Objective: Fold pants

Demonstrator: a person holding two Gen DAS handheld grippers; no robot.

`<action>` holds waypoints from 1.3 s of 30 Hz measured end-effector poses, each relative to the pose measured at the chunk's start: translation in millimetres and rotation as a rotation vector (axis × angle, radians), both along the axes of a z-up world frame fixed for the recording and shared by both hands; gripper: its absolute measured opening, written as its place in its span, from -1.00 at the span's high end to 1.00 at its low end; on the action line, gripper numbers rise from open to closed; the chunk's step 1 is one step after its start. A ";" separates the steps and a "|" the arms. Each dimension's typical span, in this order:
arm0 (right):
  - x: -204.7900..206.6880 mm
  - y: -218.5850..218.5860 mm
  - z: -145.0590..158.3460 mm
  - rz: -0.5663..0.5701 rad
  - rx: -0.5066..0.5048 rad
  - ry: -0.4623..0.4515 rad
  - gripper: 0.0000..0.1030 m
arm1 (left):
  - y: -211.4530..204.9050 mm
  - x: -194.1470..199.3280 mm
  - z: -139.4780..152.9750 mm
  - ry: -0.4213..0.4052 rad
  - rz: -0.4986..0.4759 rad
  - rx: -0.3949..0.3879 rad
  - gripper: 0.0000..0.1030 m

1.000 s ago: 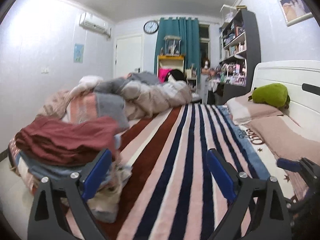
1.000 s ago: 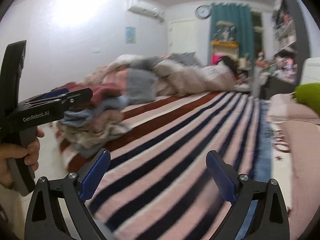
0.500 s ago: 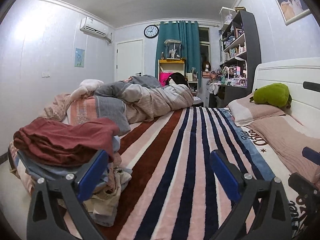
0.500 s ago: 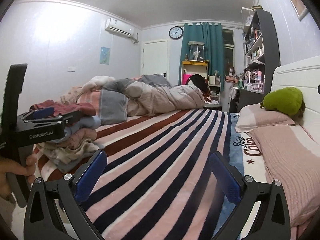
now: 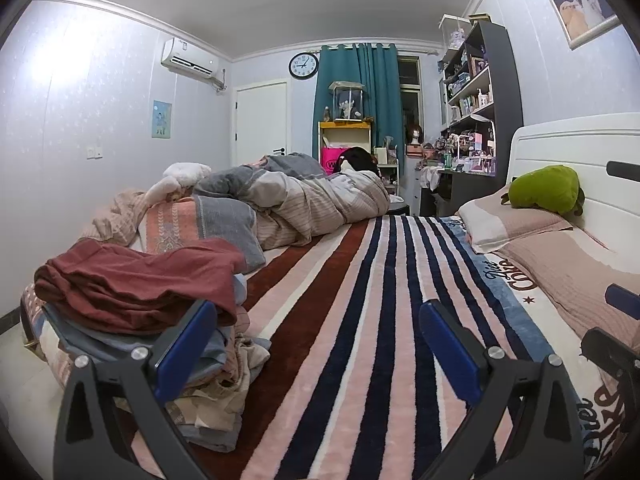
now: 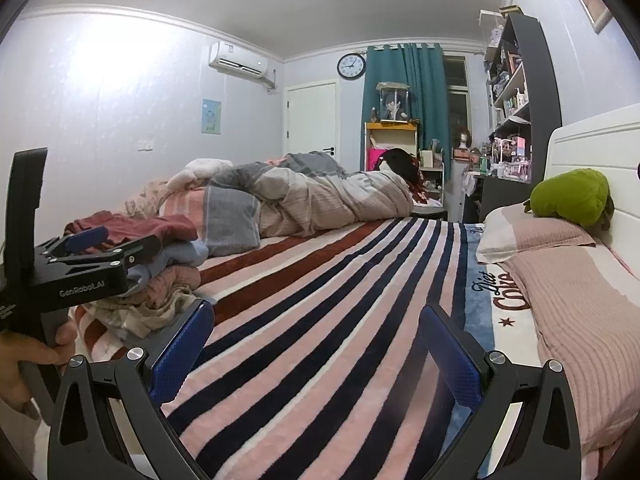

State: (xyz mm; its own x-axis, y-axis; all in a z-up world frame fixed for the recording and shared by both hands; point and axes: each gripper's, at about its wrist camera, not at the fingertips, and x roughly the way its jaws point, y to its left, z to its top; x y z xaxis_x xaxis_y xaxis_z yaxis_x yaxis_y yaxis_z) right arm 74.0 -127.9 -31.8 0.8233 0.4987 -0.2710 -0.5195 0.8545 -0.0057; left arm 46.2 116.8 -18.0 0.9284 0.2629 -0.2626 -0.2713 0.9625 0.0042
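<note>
A pile of clothes (image 5: pixel 152 312) lies at the left edge of the striped bed (image 5: pixel 360 320), topped by a dark red garment (image 5: pixel 136 276). It also shows in the right wrist view (image 6: pixel 152 264). I cannot tell which piece is the pants. My left gripper (image 5: pixel 316 344) is open and empty, held low over the bed just right of the pile. It also shows from the side in the right wrist view (image 6: pixel 100 246). My right gripper (image 6: pixel 316 344) is open and empty over the striped blanket (image 6: pixel 340 300), to the right of the left one.
A rumpled duvet (image 5: pixel 304 204) lies across the far end of the bed. Pink pillows (image 5: pixel 560 264) and a green plush toy (image 5: pixel 548 190) sit by the white headboard (image 5: pixel 580 144) on the right. Shelves (image 5: pixel 480 100) and a curtain (image 5: pixel 360 92) stand behind.
Both grippers have lifted and tilted upward a little; the views have steadied from blur. The right gripper swung right, so the pile sits further left in its view. Both stay open.
</note>
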 end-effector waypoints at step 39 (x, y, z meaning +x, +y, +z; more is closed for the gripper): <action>-0.2 6.5 13.3 0.009 0.018 -0.002 -0.98 | -5.8 -4.0 3.3 -0.007 0.005 0.008 -0.96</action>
State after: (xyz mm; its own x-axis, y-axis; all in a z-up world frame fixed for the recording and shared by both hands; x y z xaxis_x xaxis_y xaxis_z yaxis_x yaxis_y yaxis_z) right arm 73.9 -121.4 -18.5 0.8196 0.5108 -0.2597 -0.5269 0.8499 0.0088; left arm 42.2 111.0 -14.7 0.9290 0.2696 -0.2535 -0.2762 0.9611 0.0100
